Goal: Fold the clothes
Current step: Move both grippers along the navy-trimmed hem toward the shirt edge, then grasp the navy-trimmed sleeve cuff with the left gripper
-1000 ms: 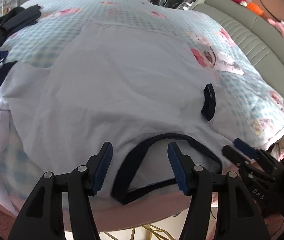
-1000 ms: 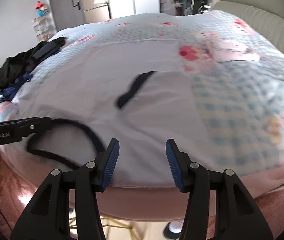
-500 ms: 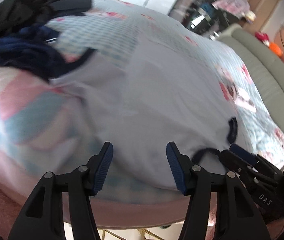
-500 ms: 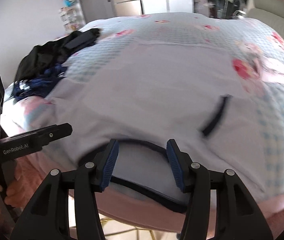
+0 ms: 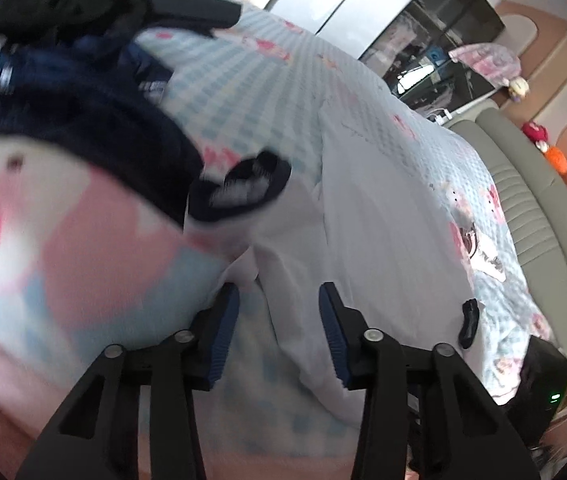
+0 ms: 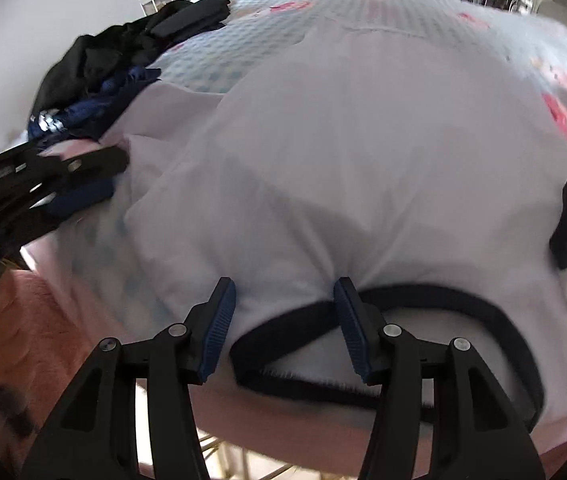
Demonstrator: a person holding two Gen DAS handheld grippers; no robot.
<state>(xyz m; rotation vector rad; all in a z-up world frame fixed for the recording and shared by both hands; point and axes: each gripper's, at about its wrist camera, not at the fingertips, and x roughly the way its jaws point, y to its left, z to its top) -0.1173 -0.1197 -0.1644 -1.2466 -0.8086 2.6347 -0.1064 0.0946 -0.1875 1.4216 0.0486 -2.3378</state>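
While the white T-shirt [image 6: 363, 168] lies spread on the bed [image 6: 283, 24], your left gripper [image 5: 279, 320] is closing with its shoulder edge between the fingers — your right gripper [image 6: 283, 320] stands unclenched beside the navy collar [image 6: 423, 300].

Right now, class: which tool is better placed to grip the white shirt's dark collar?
The right tool: the collar of the white shirt lies between its open pads. The left tool straddles the sleeve side.

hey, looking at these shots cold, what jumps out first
A white T-shirt with a dark navy collar lies spread over the checked bedspread, collar at the near edge. A heap of dark clothes sits at its far left. The right gripper hovers at the collar.
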